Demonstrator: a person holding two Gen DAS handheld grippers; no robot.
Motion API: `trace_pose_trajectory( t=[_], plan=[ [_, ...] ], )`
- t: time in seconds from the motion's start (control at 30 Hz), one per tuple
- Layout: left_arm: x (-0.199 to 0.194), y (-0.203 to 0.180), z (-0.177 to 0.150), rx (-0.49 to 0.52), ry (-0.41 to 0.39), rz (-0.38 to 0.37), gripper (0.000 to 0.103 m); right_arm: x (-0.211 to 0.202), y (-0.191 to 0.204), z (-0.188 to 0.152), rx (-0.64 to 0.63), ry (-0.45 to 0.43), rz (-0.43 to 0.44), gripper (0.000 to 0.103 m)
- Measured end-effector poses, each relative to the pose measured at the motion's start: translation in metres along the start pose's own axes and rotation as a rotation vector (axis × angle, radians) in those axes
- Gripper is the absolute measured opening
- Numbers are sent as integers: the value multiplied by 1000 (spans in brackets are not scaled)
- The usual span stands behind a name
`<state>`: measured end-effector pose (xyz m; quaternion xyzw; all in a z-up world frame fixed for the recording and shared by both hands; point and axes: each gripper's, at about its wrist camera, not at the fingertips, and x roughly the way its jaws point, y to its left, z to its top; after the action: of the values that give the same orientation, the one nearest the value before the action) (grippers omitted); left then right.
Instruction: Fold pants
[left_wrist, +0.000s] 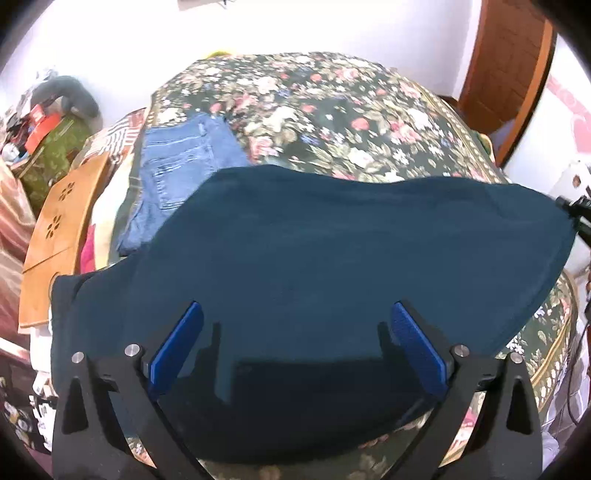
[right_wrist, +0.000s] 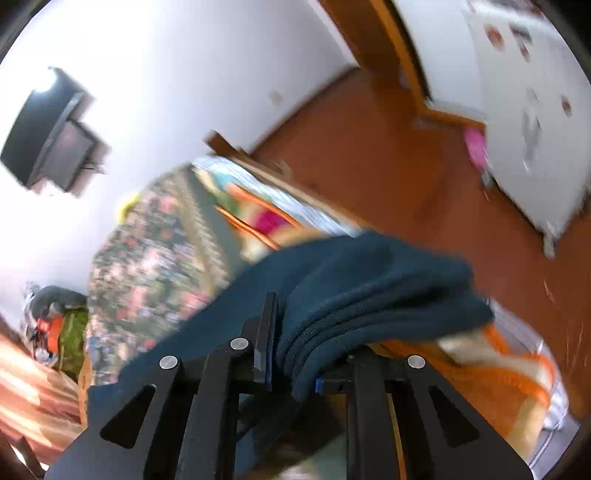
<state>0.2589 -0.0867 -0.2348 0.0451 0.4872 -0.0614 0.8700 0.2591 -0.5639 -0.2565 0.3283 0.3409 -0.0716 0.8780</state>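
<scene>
The dark teal pants (left_wrist: 332, 258) lie spread wide on the bed (left_wrist: 332, 110) with the flowery cover, soft and thick, with no pattern. One end is bunched into folds in the right gripper (right_wrist: 291, 354), whose fingers are pinched tight on the cloth. The left gripper (left_wrist: 295, 350) hangs above the pants with its blue fingers (left_wrist: 177, 347) wide apart, holding nothing. Folded blue jeans (left_wrist: 181, 162) lie farther back on the bed.

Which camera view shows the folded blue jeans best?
The left wrist view: the blue jeans lie in plain sight on the floral bedspread, beyond the dark teal pants. The right wrist view shows nothing of them.
</scene>
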Motion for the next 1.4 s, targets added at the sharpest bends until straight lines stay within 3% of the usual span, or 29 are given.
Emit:
trace_pose_trajectory(
  t=[0.17,0.3,0.43,0.53,0.67,0.73,0.83,0.9,0.97,1.13,1.3,1.4],
  plan=[
    [-26,26,-5,-43,-59,19,103,-40,84,10,-200,-98,97,11],
    [-44,53,-11,-97,-93,37,103,-56,164,-15,-413,-109,195,11],
    [-62,82,-23,-159,-119,48,103,-47,235,-73,-630,-17,294,11],
    [-72,100,-35,-185,-129,65,103,-20,265,-135,-763,126,326,11],
    [-75,114,-48,-202,-111,74,103,28,265,-211,-827,369,301,11],
    [-74,117,-53,-203,-99,64,103,40,257,-231,-834,431,256,15],
    [-72,114,-51,-193,-90,50,103,34,255,-228,-825,451,235,19],
    [-72,106,-44,-182,-96,28,103,24,253,-218,-811,468,243,41],
    [-72,96,-37,-168,-107,5,103,16,258,-216,-817,438,246,50],
    [-67,53,1,-96,-131,-77,103,-6,239,-182,-762,369,262,50],
    [-43,-3,30,-9,-97,-136,103,-20,203,-150,-758,231,142,51],
    [-24,-48,40,59,-54,-164,103,-17,176,-135,-701,229,98,51]
  ],
)
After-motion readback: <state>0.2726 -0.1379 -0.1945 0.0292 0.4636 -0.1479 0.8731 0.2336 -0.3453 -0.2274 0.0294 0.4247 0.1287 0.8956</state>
